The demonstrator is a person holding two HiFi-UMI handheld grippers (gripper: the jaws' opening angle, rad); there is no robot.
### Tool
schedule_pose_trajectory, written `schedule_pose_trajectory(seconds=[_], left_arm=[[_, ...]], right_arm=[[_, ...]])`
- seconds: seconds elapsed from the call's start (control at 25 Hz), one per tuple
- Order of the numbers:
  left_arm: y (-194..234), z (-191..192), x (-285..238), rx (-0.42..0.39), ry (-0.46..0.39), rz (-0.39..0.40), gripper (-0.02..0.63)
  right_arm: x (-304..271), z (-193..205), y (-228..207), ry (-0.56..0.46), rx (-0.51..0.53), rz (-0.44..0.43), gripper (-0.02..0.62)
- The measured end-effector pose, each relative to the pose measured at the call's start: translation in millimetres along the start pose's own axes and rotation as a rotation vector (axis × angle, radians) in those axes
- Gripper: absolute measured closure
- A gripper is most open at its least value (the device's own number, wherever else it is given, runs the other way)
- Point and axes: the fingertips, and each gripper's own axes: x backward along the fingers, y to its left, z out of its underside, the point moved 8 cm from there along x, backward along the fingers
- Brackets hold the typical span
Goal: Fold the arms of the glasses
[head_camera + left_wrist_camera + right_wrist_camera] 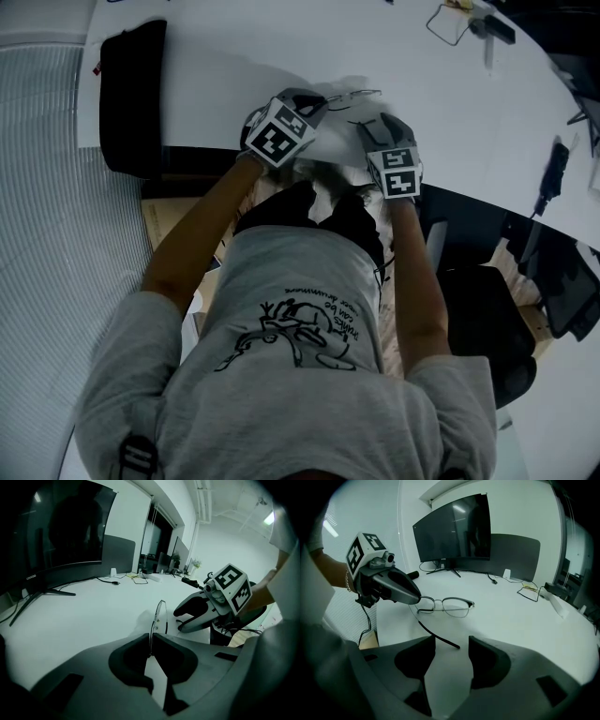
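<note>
**A:** Where are the glasses?

**B:** The glasses [450,605] are over the white table [520,620], near its front edge, between the two claws. I cannot tell whether they rest on it or hang just above it.

**A:** And the left claw?

**B:** The left claw [150,641] is clamped on the thin metal rim at one end of the frame.

**A:** The right one?

**B:** The right claw [452,644] stands apart. One unfolded arm [436,637] reaches toward it, its dark tip in the gap between the jaws, and neither pad presses on it.
</note>
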Motion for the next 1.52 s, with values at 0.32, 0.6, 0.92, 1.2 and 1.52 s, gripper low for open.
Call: schedule_pose_trajectory(seconds=[0.32,0.6,0.92,1.2,1.52], left_arm=[[-2,3,-1,-0.011,0.004,0.021,0.568],[-3,6,1,-0.017,0.02,0.045,0.568],[-3,8,4,-0.013,0.043,0.069,0.568],[-6,7,5,-0.059,0.053,0.089,0.566],[-12,5,6,-0.122,0.095,0.106,0.566]], right_arm=[[-4,-1,-2,0.006,0.0,0.009,0.364],[-5,-1,-2,0.008,-0.001,0.015,0.363],[-6,-3,-1,0.004,-0.012,0.025,0.367],[-8,-5,1,0.002,-0.016,0.026,0.365],[-9,-8,-1,0.004,-0.017,0.027,0.368]])
